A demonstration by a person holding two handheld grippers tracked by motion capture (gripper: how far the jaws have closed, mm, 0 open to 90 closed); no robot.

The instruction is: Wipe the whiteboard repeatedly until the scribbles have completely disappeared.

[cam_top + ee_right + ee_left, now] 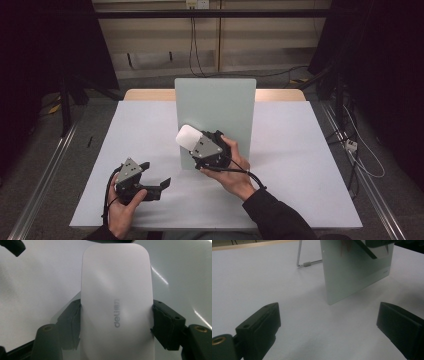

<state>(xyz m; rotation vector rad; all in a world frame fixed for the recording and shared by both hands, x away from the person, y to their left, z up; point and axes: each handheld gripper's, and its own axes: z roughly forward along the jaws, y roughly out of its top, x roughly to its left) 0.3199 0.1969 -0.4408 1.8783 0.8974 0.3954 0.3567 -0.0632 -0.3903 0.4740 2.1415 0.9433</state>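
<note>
White table (150, 130) bears a standing board (215, 107); right gripper (192, 142) clamps an eraser (187, 136), left gripper (157, 187) apart.

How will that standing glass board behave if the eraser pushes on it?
The board stands upright on a thin wire stand, so a hard push probably tips or slides it. Its glossy face looks slippery and possibly breakable. The white eraser in the right gripper looks rigid.

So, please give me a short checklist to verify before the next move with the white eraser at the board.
1. Right gripper shut on the white eraser: ok.
2. Eraser sits centred between the jaws: ok.
3. Eraser face touching the board: cannot tell.
4. Board stands upright on its wire stand: ok.
5. Left gripper open, empty, apart from the board: ok.
6. Table beside the board free of obstacles: ok.
</note>
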